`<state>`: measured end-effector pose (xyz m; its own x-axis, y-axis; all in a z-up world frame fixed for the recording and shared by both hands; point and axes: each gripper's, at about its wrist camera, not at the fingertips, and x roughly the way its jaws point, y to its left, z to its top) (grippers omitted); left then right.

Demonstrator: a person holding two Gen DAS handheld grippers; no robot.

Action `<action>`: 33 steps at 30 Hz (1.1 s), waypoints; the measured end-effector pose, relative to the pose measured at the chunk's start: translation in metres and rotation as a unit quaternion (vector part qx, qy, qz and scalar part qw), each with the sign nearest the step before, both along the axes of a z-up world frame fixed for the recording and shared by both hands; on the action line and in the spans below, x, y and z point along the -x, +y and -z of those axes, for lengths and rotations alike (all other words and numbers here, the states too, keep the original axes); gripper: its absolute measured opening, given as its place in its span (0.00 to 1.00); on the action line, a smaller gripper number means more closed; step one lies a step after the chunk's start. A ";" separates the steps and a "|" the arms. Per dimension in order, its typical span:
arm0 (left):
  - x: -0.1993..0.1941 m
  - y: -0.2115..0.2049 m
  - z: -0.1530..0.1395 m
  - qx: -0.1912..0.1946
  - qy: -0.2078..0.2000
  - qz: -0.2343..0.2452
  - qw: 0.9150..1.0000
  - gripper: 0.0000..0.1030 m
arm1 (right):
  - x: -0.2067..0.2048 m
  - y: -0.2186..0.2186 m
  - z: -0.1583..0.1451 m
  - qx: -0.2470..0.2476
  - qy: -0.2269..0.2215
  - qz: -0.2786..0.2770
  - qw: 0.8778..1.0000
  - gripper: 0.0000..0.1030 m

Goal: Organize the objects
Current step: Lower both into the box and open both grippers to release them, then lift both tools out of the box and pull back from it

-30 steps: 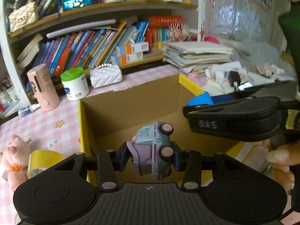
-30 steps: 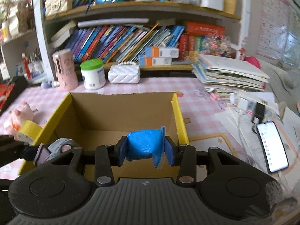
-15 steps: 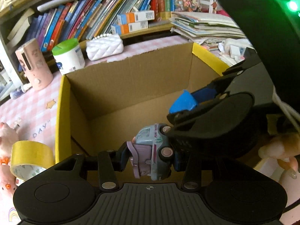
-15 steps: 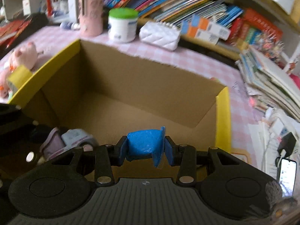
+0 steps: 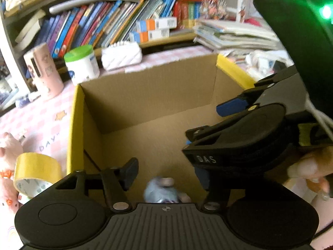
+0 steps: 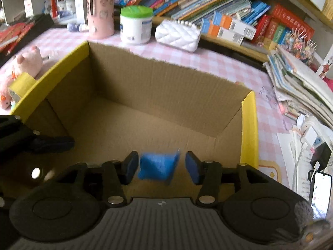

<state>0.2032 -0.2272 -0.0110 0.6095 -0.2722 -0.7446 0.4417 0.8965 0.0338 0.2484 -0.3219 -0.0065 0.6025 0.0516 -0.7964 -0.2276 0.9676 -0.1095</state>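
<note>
Both grippers point down into an open cardboard box (image 6: 166, 95) with yellow-taped side rims, standing on a pink checked tablecloth (image 6: 218, 62). The left gripper (image 5: 166, 173) has its jaws opening: the left finger stands clear, the right one is hidden behind the body of the other tool, and a small pale blue toy car (image 5: 162, 191), blurred, sits low between them, just ahead of the gripper's base, with no pad visibly pressing it. The right gripper (image 6: 161, 164) is also opening its jaws; a crumpled blue object (image 6: 158, 167), blurred too, lies between the two blue-padded fingers with a gap showing on either side, so neither pad touches it, and the box floor is behind it. In the left wrist view the right gripper crosses in from the right, held by a hand (image 5: 308, 166) whose fingers show at the edge. Beyond the box's far wall, ahead of both grippers, stand a white jar with a green lid (image 6: 136, 25), a pink cylinder (image 6: 101, 13) to its left and a white quilted purse (image 6: 178, 35) to its right. To the left of the box lie a roll of yellow tape (image 5: 35, 175) and a pink plush pig (image 6: 27, 62).
</note>
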 end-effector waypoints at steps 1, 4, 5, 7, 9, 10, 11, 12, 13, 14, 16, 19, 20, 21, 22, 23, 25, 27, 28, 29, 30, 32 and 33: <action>0.002 0.001 -0.003 0.003 -0.006 0.002 1.000 0.67 | 0.004 -0.001 -0.003 -0.004 -0.011 0.004 1.000 0.53; 0.016 0.005 -0.015 0.009 -0.039 -0.002 0.999 0.78 | 0.016 -0.004 -0.013 -0.023 -0.037 0.023 0.999 0.59; 0.021 0.007 -0.018 0.013 -0.048 0.000 0.999 0.78 | 0.021 -0.005 -0.018 -0.030 -0.048 0.033 0.998 0.61; 0.029 0.014 -0.026 0.021 -0.060 0.001 0.998 0.81 | 0.032 -0.007 -0.027 -0.044 -0.069 0.053 0.995 0.64; 0.038 0.021 -0.034 0.026 -0.075 -0.002 0.997 0.84 | 0.044 -0.009 -0.037 -0.059 -0.088 0.079 0.991 0.67; 0.041 0.024 -0.037 0.029 -0.080 -0.002 0.996 0.84 | 0.049 -0.010 -0.040 -0.065 -0.096 0.092 0.989 0.68; 0.044 0.028 -0.040 0.032 -0.085 -0.002 0.996 0.85 | 0.058 -0.011 -0.044 -0.072 -0.108 0.108 0.986 0.70; 0.048 0.031 -0.043 0.035 -0.088 -0.003 0.995 0.85 | 0.065 -0.012 -0.046 -0.076 -0.117 0.120 0.983 0.71; 0.052 0.035 -0.045 0.039 -0.091 -0.005 0.995 0.85 | 0.072 -0.012 -0.048 -0.077 -0.126 0.132 0.980 0.71; 0.056 0.039 -0.047 0.043 -0.093 -0.006 0.995 0.85 | 0.080 -0.012 -0.050 -0.077 -0.133 0.144 0.978 0.71; 0.064 0.047 -0.049 0.050 -0.096 -0.009 0.994 0.86 | 0.094 -0.010 -0.052 -0.077 -0.144 0.165 0.973 0.71; 0.077 0.059 -0.051 0.059 -0.100 -0.014 0.993 0.86 | 0.116 -0.003 -0.052 -0.075 -0.157 0.189 0.966 0.72; 0.082 0.064 -0.051 0.062 -0.102 -0.016 0.993 0.86 | 0.122 0.000 -0.052 -0.073 -0.161 0.194 0.965 0.72; 0.086 0.068 -0.051 0.064 -0.103 -0.018 0.992 0.87 | 0.130 0.004 -0.052 -0.069 -0.167 0.199 0.963 0.73; 0.090 0.072 -0.051 0.066 -0.105 -0.019 0.992 0.87 | 0.137 0.009 -0.051 -0.063 -0.173 0.205 0.961 0.74; 0.094 0.076 -0.050 0.068 -0.107 -0.021 0.992 0.89 | 0.143 0.013 -0.051 -0.058 -0.177 0.209 0.960 0.75; 0.102 0.086 -0.049 0.069 -0.110 -0.024 0.991 0.92 | 0.156 0.022 -0.050 -0.046 -0.185 0.220 0.957 0.77; 0.110 0.096 -0.047 0.069 -0.111 -0.027 0.991 0.93 | 0.165 0.030 -0.048 -0.040 -0.186 0.229 0.955 0.78; 0.114 0.101 -0.045 0.068 -0.108 -0.029 0.991 0.93 | 0.169 0.034 -0.047 -0.039 -0.184 0.232 0.954 0.78; 0.118 0.106 -0.043 0.065 -0.105 -0.030 0.992 0.93 | 0.173 0.038 -0.044 -0.038 -0.180 0.234 0.955 0.78; 0.122 0.111 -0.041 0.062 -0.101 -0.032 0.993 0.93 | 0.176 0.042 -0.042 -0.036 -0.174 0.235 0.956 0.78; 0.129 0.121 -0.035 0.055 -0.092 -0.038 0.994 0.93 | 0.183 0.050 -0.036 -0.035 -0.159 0.236 0.958 0.78; 0.132 0.126 -0.032 0.052 -0.087 -0.040 0.994 0.93 | 0.187 0.055 -0.033 -0.035 -0.151 0.236 0.959 0.78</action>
